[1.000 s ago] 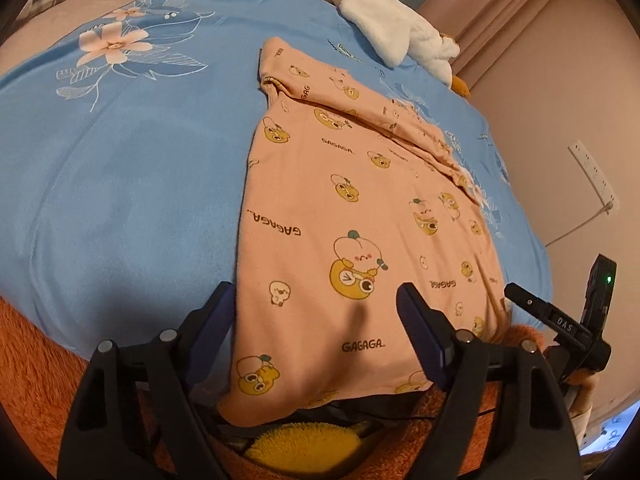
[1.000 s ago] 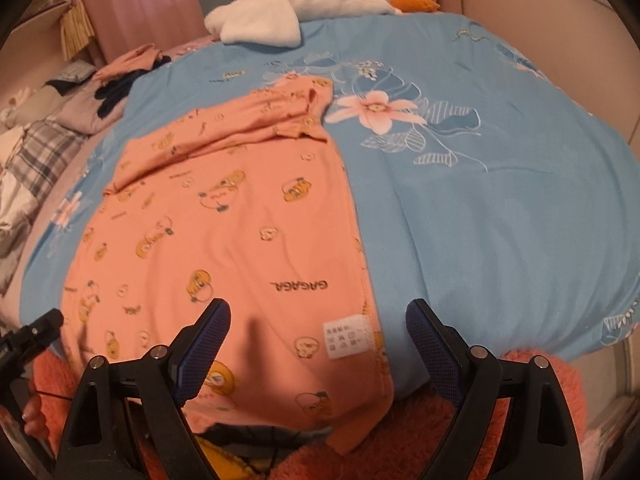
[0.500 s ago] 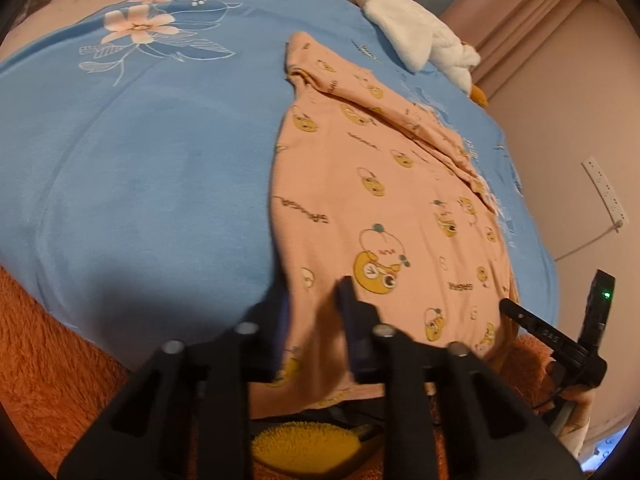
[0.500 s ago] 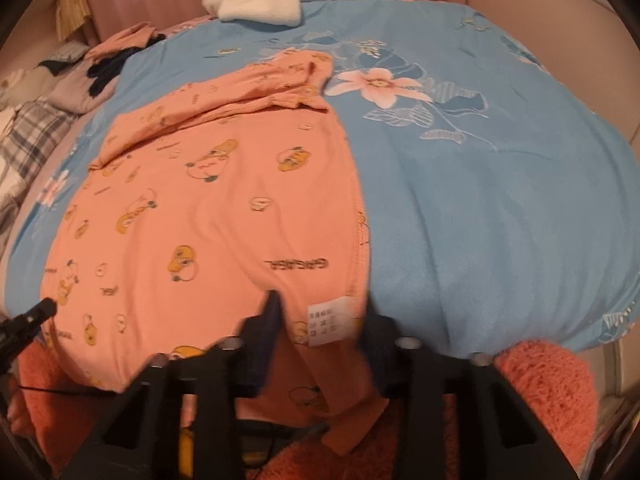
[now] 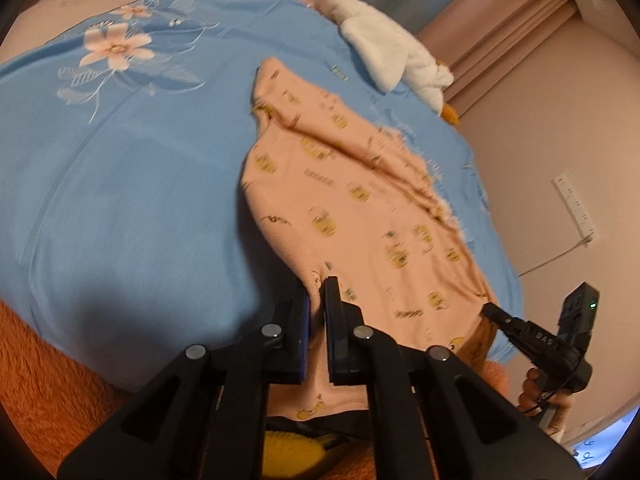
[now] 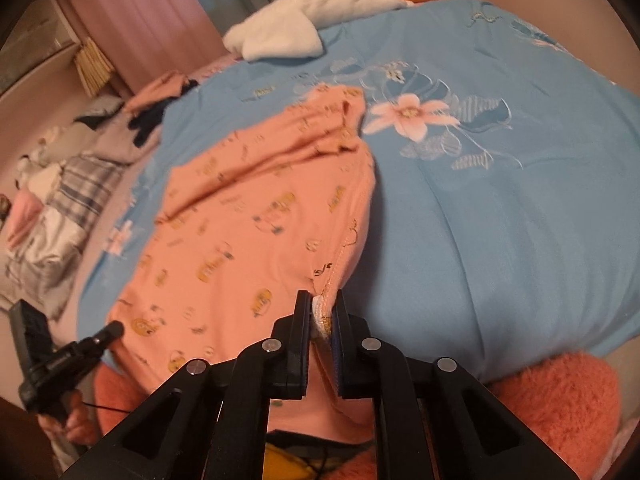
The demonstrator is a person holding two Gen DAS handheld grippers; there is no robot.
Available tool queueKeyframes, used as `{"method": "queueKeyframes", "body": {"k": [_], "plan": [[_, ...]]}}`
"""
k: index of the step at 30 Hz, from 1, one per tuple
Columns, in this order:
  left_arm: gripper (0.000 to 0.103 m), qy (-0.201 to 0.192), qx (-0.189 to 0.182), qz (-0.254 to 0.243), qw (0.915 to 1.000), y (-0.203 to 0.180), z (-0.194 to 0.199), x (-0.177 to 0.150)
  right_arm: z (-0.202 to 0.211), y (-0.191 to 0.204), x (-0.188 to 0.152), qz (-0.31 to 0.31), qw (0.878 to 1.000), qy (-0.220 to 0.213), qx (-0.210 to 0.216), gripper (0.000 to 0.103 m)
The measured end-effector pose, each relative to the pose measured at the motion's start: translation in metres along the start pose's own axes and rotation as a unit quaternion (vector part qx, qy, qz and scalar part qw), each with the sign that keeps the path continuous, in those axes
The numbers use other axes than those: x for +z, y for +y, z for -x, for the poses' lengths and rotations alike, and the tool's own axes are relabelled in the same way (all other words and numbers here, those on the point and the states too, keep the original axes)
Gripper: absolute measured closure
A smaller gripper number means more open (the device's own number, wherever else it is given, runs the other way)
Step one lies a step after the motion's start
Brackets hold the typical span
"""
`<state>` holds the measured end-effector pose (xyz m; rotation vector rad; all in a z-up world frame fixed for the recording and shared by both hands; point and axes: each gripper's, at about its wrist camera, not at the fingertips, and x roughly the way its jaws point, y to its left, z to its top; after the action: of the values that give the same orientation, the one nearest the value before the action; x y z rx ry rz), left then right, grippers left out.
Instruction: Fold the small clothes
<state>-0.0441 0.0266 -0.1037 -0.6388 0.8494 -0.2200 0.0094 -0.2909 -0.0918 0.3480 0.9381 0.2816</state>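
On blue bedspread [image 5: 120,200]: peach cartoon-print garment [image 5: 360,200], near hem lifted.

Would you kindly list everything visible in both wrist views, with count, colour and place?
garment: one, peach with yellow cartoon prints, spread on the bedcover, near hem pinched at both corners
bedcover: one, light blue with pink flowers, over the bed
fleece item: one, white, far edge of the bedcover
clothes pile: several, plaid, grey, pink, beside the bed
fuzzy blanket: one, orange, near edge under the bedcover
power strip: one, white, on the wall
left gripper: one, black, shut on the garment's hem
right gripper: one, black, shut on the garment's hem and white label
hand: one, holding the right gripper's handle
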Motion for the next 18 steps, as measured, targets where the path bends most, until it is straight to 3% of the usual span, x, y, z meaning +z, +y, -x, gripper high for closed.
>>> {"method": "queueKeyframes", "body": {"k": [6,11,14,18], "plan": [[0.098,-0.03,-0.018,-0.006,0.9994,-0.011,0.004,0.024,0.0,0.001,0.023,-0.009,0.999,-0.02,0.028,0.093],[0.098,-0.041,-0.013,0.0,0.9991,-0.01,-0.004,0.042,-0.005,0.003,0.042,-0.009,0.999,-0.034,0.033,0.093],[0.097,-0.041,-0.007,0.005,0.9991,-0.008,-0.011,0.051,-0.014,0.001,0.054,-0.015,0.999,-0.036,0.031,0.093],[0.097,-0.043,0.027,-0.007,0.9987,-0.004,-0.026,0.062,-0.03,-0.002,0.065,-0.02,0.999,-0.034,0.019,0.093]]}}
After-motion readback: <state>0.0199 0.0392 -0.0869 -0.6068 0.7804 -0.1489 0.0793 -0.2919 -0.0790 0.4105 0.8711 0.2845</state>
